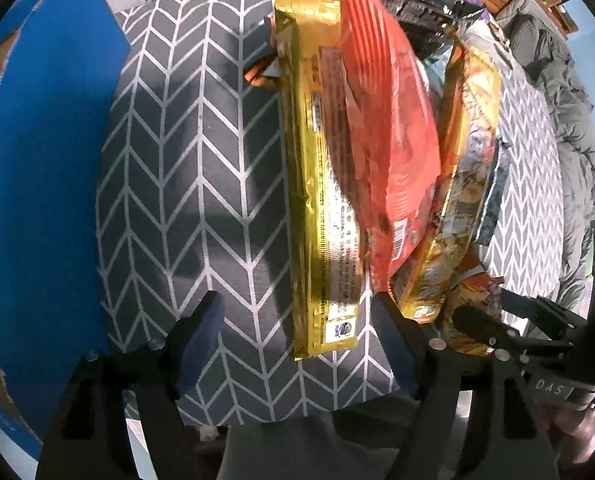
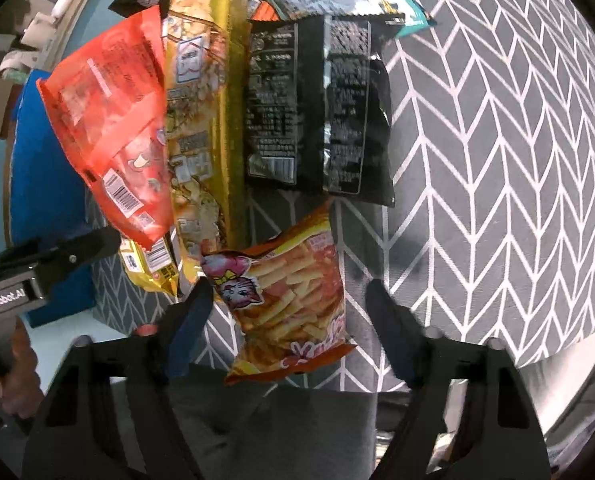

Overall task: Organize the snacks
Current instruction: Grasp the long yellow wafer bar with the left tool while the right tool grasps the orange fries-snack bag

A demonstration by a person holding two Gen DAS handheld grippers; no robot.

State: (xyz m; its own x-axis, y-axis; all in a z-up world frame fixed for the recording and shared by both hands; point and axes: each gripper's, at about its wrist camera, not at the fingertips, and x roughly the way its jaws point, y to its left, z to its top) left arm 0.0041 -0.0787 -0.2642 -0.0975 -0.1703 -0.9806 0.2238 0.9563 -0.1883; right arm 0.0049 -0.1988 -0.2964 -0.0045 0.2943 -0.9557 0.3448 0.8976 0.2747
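Hovering wide open over a grey herringbone cloth (image 1: 185, 152): left gripper (image 1: 297, 320), nothing between its fingers. Just ahead, near its right finger, a long gold packet (image 1: 317, 200) lying lengthwise, an orange-red bag (image 1: 385, 120) leaning on it, a second gold packet (image 1: 457, 184) beyond. Off to its left, a blue board (image 1: 37, 184). Spread wide too: right gripper (image 2: 287, 294), with an orange fries bag (image 2: 293, 300) lying between its fingers, contact not clear. Further ahead, a black bag (image 2: 317, 112); ahead-left, the orange-red bag (image 2: 113, 128).
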